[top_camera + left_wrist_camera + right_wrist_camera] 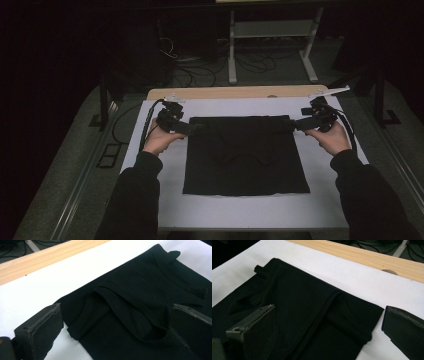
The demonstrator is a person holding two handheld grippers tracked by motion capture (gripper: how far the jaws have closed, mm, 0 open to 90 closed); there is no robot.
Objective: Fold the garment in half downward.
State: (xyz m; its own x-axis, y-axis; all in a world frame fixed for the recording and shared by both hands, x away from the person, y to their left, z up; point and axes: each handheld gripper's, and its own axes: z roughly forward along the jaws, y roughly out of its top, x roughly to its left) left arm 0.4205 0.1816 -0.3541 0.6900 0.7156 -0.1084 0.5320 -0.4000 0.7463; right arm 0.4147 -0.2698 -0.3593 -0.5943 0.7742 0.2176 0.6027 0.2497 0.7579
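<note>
With both grippers' fingers wide and empty at the far corners of the folded black fabric garment [245, 155] on the white bench [250, 207], draw the left gripper [192, 127] and right gripper [292, 125] straight outward without snagging its edges.

both forearms [135, 200] run off the bottom edge; the room beyond the table [165, 210] is too dark to read.

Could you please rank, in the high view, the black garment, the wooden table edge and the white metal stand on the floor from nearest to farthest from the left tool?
From the left tool:
1. Black garment, its far left corner right beside the tool.
2. Wooden table edge, beyond the tool along the table's far side.
3. White metal stand, on the floor past the table.
</note>
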